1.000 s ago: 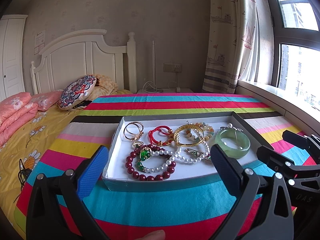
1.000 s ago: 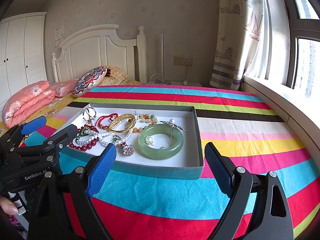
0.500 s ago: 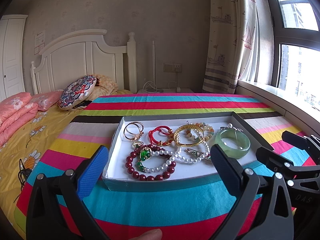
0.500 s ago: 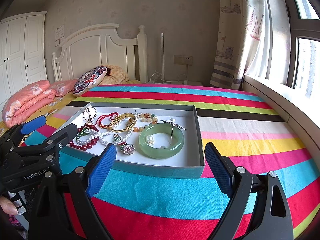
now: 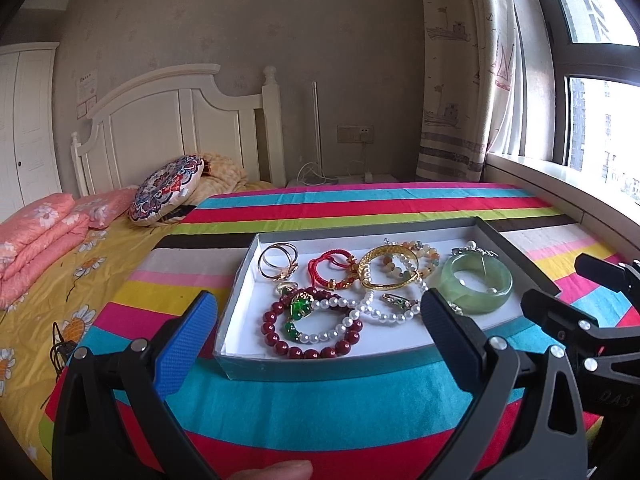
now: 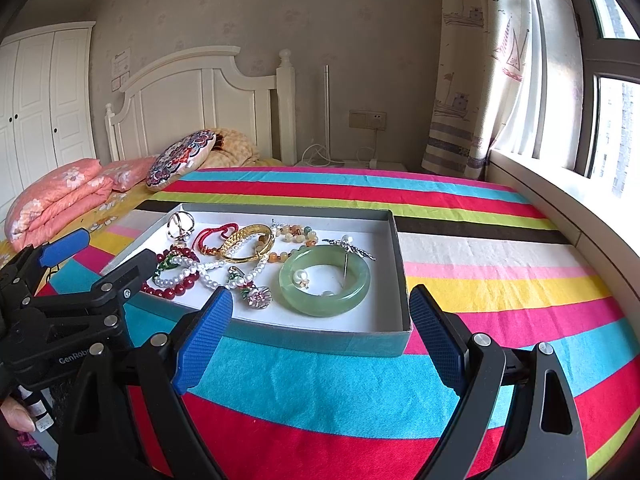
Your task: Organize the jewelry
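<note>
Left wrist view has the left claw (image 5: pixel 316 320) closest, spread wide and holding nothing. Just past it sits the gray box (image 5: pixel 320 364) on the striped bed cover (image 5: pixel 320 404). All the jewelry lies mixed inside: the dark red bead bracelet (image 5: pixel 312 350) nearest, the pearl strand (image 5: pixel 374 312) crossing it, the green jade bangle (image 5: pixel 476 286) to the right, the gold bangle (image 5: pixel 384 266) farther back. I think nothing is sorted yet.

Right wrist view has the right claw (image 6: pixel 320 320) nearest, also spread wide and empty. Only this view shows the pearl earring (image 6: pixel 301 278) inside the bangle, the flower brooch (image 6: pixel 258 295), and bare bed cover right of the box.
</note>
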Action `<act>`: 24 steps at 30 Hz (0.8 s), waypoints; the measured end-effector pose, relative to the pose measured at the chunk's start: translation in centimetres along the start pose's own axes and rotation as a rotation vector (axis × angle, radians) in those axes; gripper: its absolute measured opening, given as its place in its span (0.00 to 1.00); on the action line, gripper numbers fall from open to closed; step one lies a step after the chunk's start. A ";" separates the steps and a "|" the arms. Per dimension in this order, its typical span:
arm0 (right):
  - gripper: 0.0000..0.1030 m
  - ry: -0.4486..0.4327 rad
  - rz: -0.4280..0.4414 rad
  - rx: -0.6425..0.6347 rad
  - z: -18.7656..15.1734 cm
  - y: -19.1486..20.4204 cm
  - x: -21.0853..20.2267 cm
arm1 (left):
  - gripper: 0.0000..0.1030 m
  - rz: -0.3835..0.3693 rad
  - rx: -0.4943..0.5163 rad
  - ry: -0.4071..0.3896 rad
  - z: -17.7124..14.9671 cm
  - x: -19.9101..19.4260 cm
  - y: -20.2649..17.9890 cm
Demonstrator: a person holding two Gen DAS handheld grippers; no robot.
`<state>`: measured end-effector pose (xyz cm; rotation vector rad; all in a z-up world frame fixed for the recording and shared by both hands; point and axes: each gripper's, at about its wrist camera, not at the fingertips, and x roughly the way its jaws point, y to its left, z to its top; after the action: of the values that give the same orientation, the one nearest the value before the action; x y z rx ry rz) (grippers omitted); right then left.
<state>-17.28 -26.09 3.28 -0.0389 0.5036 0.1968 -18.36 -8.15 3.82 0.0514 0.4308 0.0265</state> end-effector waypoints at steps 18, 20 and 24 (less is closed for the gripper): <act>0.84 0.215 0.085 0.000 0.0 0.1 1.4 | 0.98 -0.023 -0.052 0.356 0.0 1.5 5.8; 0.84 0.286 0.078 -0.049 -0.4 1.2 1.8 | 0.98 -0.007 -0.071 0.470 -0.9 2.8 7.4; 0.84 0.395 0.128 -0.073 -0.9 2.7 3.9 | 0.98 0.060 -0.050 0.564 -1.9 5.8 8.9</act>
<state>-14.94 -22.82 0.63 -0.1181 0.8940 0.3354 -13.98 1.07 0.21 0.0066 0.9924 0.1128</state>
